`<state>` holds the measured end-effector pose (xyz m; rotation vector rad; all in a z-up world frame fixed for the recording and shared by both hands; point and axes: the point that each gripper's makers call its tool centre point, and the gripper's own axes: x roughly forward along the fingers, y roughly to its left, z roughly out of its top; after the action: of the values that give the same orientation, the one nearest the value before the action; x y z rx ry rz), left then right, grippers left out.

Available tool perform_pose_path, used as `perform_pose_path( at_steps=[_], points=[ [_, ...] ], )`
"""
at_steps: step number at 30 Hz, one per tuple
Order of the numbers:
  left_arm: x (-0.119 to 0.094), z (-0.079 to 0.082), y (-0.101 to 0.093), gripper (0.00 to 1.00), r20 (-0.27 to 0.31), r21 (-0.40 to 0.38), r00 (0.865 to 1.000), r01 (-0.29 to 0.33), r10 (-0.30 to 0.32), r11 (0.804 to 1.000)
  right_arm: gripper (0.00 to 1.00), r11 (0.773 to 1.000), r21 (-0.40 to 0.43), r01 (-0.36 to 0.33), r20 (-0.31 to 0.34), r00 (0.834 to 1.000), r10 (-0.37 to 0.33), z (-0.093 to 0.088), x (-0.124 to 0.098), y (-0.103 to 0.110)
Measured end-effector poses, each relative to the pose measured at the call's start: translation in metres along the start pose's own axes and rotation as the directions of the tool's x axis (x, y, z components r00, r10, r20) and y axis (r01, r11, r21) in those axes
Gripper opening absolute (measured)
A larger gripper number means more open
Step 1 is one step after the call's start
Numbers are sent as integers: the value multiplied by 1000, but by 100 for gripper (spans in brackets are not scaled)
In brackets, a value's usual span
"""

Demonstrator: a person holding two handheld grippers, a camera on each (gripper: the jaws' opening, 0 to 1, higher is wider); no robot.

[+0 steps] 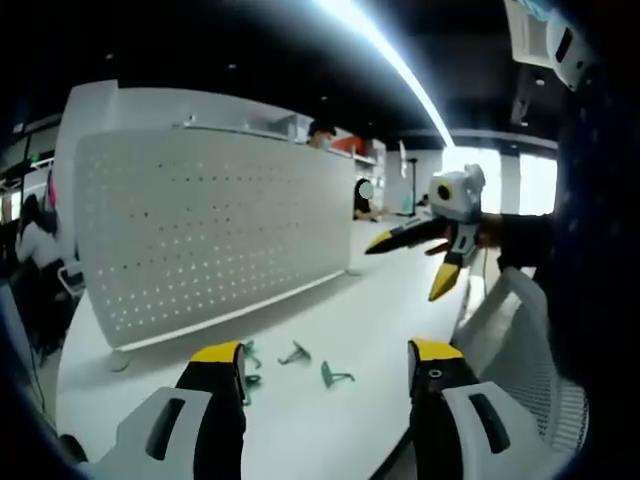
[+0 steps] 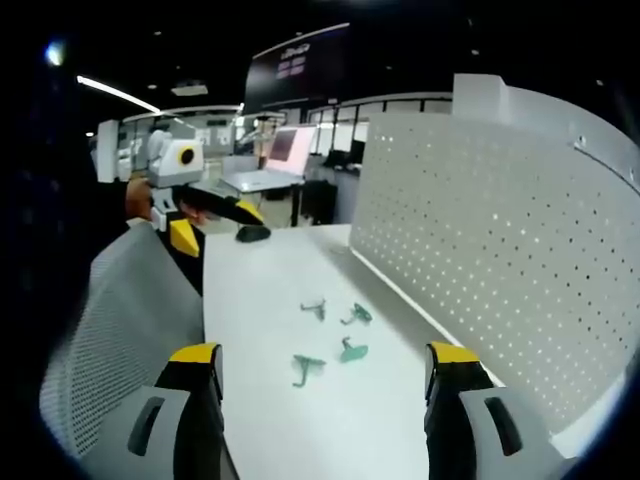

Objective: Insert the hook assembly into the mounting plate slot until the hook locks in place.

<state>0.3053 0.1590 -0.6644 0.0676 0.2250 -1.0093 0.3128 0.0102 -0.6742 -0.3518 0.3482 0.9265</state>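
Jaws of both grippers (image 1: 325,365) (image 2: 325,370) gape above hooks (image 2: 340,350).

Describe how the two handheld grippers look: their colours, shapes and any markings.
Each gripper has two light grey jaws with black inner faces, yellow tips and a dark oval slot on each jaw. That goes for the left gripper and the right gripper alike. Seen from the side, each carries a white box above its jaws.

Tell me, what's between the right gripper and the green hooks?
Nothing: in the right gripper view, only bare white table lies between the open right gripper and the hooks.
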Motion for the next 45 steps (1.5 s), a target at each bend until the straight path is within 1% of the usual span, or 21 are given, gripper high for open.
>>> perform_pose_path(
  at_steps=[6, 13, 19, 31, 36, 40, 45],
  points=[
    [0, -2, 0, 67, -4, -2, 1000, 0, 0, 1000, 84, 1000, 2, 1, 5, 1000, -1, 1, 0, 0],
    [1, -3, 0, 67, -5, -3, 1000, -1, 1, 1000, 84, 1000, 7, -2, -3, 1000, 2, -3, 0, 1],
    [2, -3, -1, 67, -5, -2, 1000, 6, -6, 1000, 84, 1000, 9, 3, 2, 1000, -3, -1, -1, 0],
    [2, -5, -1, 66, -5, -3, 1000, 8, -8, 1000, 83, 1000, -2, 7, -16, 1000, -7, -4, 2, 1],
    [3, -7, -1, 66, -3, -5, 1000, 11, -11, 1000, 83, 1000, -9, 7, -15, 1000, -7, 1, 6, -1],
    [3, -7, -2, 66, 0, -7, 1000, 12, -12, 1000, 81, 1000, -16, 4, -10, 1000, -4, 6, 11, -4],
    [4, -7, -3, 66, 4, -8, 1000, 14, -14, 1000, 75, 1000, -30, -5, -22, 1000, 5, 12, 22, -7]
  ],
)
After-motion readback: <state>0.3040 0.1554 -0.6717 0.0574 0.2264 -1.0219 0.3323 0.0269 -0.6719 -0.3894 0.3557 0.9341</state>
